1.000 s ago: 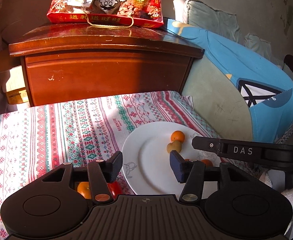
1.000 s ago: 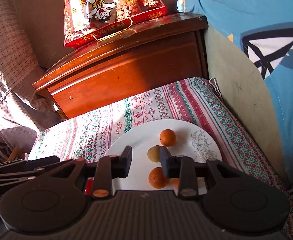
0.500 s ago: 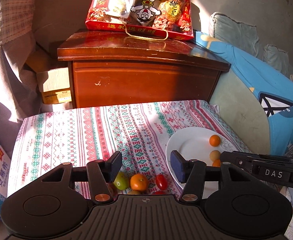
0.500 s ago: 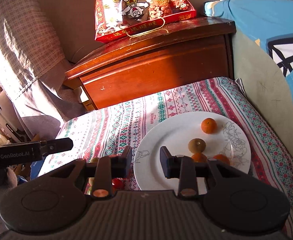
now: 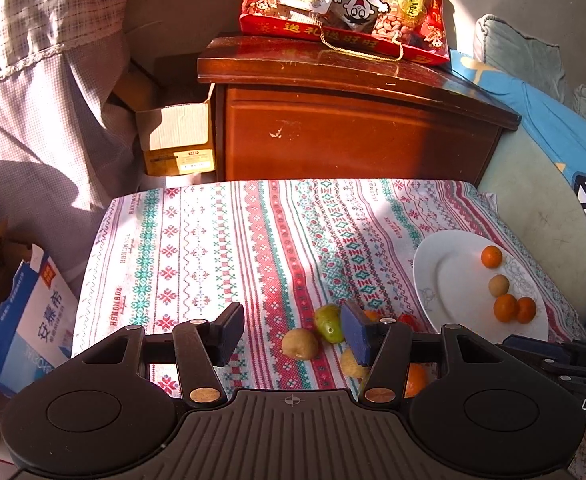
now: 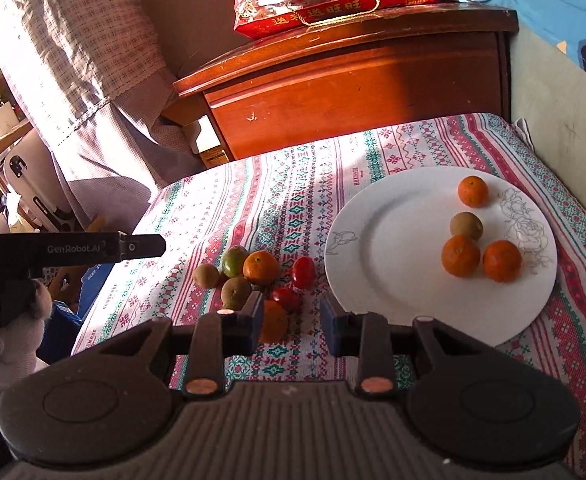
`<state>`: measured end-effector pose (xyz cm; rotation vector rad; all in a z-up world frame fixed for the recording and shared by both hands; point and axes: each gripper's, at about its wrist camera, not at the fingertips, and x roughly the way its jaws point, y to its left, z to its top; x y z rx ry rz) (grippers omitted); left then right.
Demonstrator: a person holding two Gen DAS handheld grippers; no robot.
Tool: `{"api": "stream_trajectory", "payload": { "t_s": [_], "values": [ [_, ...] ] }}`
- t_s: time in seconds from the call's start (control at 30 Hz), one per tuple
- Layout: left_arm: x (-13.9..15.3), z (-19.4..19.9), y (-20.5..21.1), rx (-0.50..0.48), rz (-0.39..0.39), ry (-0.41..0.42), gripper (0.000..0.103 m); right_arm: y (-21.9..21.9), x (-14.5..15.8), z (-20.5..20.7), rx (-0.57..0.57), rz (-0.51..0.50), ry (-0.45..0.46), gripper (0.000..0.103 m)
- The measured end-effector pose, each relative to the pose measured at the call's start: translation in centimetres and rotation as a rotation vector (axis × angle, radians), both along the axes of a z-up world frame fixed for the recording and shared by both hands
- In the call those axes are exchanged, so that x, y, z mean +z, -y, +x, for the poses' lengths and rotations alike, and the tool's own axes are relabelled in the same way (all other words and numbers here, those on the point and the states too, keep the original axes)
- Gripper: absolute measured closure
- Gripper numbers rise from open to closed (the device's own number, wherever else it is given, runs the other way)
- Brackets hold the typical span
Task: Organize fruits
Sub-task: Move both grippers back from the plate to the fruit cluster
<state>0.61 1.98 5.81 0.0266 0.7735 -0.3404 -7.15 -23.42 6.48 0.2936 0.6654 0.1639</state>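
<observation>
A white plate (image 6: pixel 393 240) on the patterned cloth (image 6: pixel 293 184) carries three oranges (image 6: pixel 461 256) and a kiwi (image 6: pixel 466 226). Left of it lies a loose pile: a green fruit (image 6: pixel 235 260), an orange (image 6: pixel 261 267), kiwis (image 6: pixel 207 275) and two red tomatoes (image 6: pixel 303 272). My right gripper (image 6: pixel 291 324) hovers open just in front of the pile, with another orange (image 6: pixel 273 320) partly behind its left finger. My left gripper (image 5: pixel 293 334) is open above a kiwi (image 5: pixel 300 344) and the green fruit (image 5: pixel 329 323), gripping nothing. The plate (image 5: pixel 453 280) lies to its right.
A brown wooden cabinet (image 5: pixel 353 132) with a red snack bag (image 5: pixel 345 4) on top stands behind the cloth. A blue cushion (image 5: pixel 565 136) is at the right. A cardboard box (image 5: pixel 177 140) and a blue-white carton (image 5: pixel 37 328) sit at the left, beside a checked curtain (image 6: pixel 85 60).
Both grippers have swung left from over the plate. The loose fruit pile has come into view ahead of them, and the plate now sits to the right in both views.
</observation>
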Motion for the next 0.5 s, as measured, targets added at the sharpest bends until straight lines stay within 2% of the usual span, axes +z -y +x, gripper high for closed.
{"api": "stream_trajectory", "payload": {
  "t_s": [0.3, 0.5],
  "values": [
    [-2.5, 0.5, -0.9, 0.005, 0.046, -0.047, 0.050, -2.1, -1.7, 0.5, 0.061, -0.035, -0.032, 0.070],
    [-4.1, 0.7, 0.0, -0.046, 0.042, -0.060, 0.050, -2.4, -2.6, 1.4, 0.067, -0.055, -0.044, 0.071]
  ]
}}
